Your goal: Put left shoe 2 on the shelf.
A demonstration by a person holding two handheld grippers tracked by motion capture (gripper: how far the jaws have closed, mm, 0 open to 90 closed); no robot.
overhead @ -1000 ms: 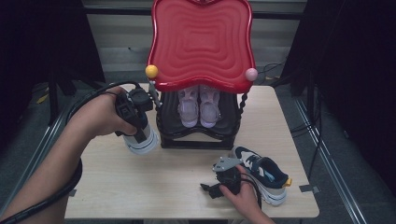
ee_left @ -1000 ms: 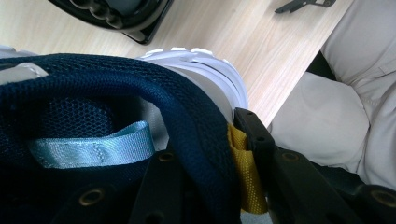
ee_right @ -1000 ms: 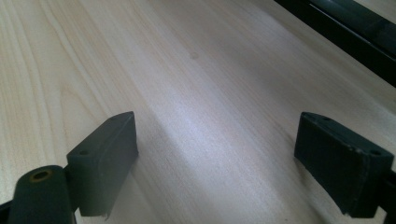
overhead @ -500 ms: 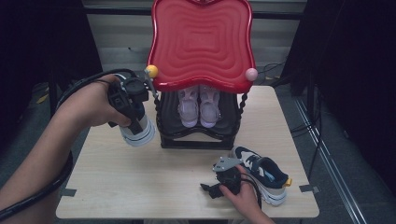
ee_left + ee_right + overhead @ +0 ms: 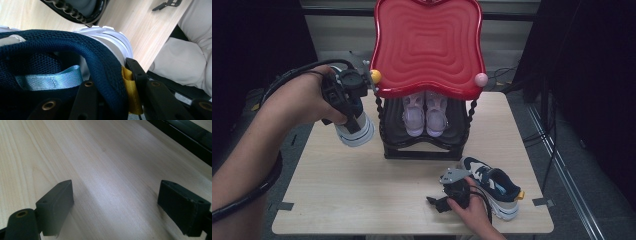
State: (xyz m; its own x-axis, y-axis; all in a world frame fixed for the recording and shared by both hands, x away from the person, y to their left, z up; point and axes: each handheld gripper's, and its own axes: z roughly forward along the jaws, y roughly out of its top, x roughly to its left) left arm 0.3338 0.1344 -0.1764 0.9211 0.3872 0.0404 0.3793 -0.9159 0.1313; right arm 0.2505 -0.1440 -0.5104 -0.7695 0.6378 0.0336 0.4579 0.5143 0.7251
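Left gripper (image 5: 354, 117): lifted off the table at the left, beside the red stand, in the person's left hand; jaws clamped on the heel collar of a navy sneaker (image 5: 75, 57). In the left gripper view one jaw sits inside the collar, the other outside against the yellow heel tab (image 5: 130, 92).

Held shoe: hangs white sole outward (image 5: 354, 132), clear of the tabletop, near the stand's left post.

Stand (image 5: 427, 45): red wavy top over a black lower shelf (image 5: 422, 145); a pale pink pair (image 5: 426, 112) already parked on that shelf, side by side.

Right gripper (image 5: 447, 197): resting low on the table (image 5: 362, 190) near the front edge, jaws wide apart with bare wood between them, holding nothing.

Second navy sneaker (image 5: 494, 185): lying on the table just right of the right gripper.

Step, as I judge it: one navy shoe picked up and in carry, probably headed for the stand.

Next move calls for: swinging the shoe past the post and red top, levelling it sole-down, then releasing. The pink pair leaves little shelf room.
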